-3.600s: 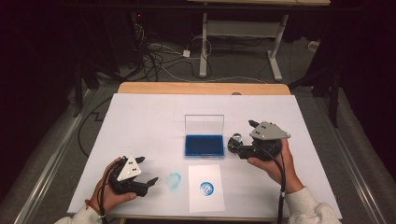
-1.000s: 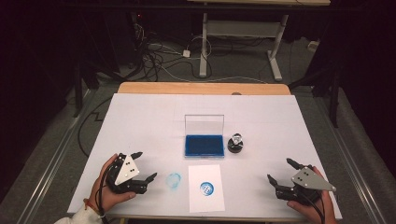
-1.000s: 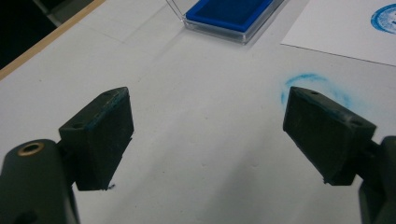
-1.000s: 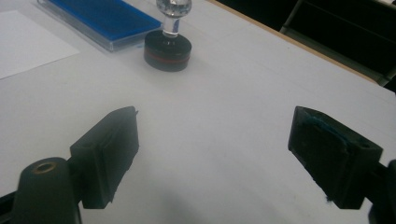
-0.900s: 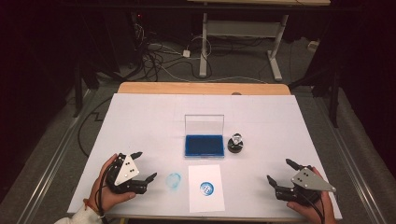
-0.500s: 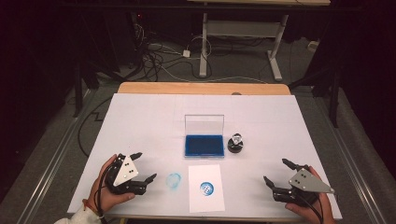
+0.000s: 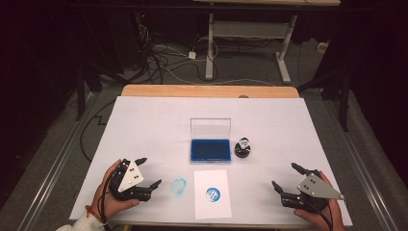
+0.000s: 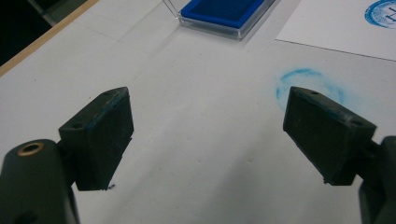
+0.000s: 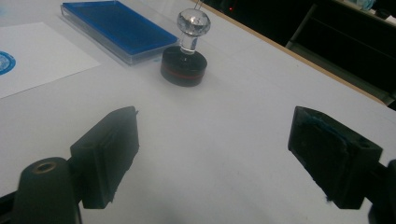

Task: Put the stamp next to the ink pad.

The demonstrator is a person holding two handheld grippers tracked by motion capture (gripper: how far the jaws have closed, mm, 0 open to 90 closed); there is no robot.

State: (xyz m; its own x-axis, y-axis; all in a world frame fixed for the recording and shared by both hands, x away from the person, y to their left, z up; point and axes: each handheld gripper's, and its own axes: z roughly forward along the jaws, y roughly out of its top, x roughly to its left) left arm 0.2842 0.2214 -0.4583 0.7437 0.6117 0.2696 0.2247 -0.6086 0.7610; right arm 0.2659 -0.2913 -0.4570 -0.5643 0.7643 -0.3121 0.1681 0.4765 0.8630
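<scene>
The stamp (image 9: 186, 51) stands upright ahead of the right gripper (image 9: 224, 163), well apart from it and just beside the ink pad (image 9: 116, 28). The stamped paper (image 7: 211, 192) lies between the two grippers, nearer the left gripper (image 7: 139, 175). Both grippers are held with jaws spread wide and nothing between them, low over the table (image 7: 288, 130) at its near edge, each gripped in a hand and angled inward. Wet ink could be smeared if the left gripper is dragged over the blue ring (image 8: 308, 86) by its jaw. The stamp could be tipped by an off-centre pinch on its glass knob.
</scene>
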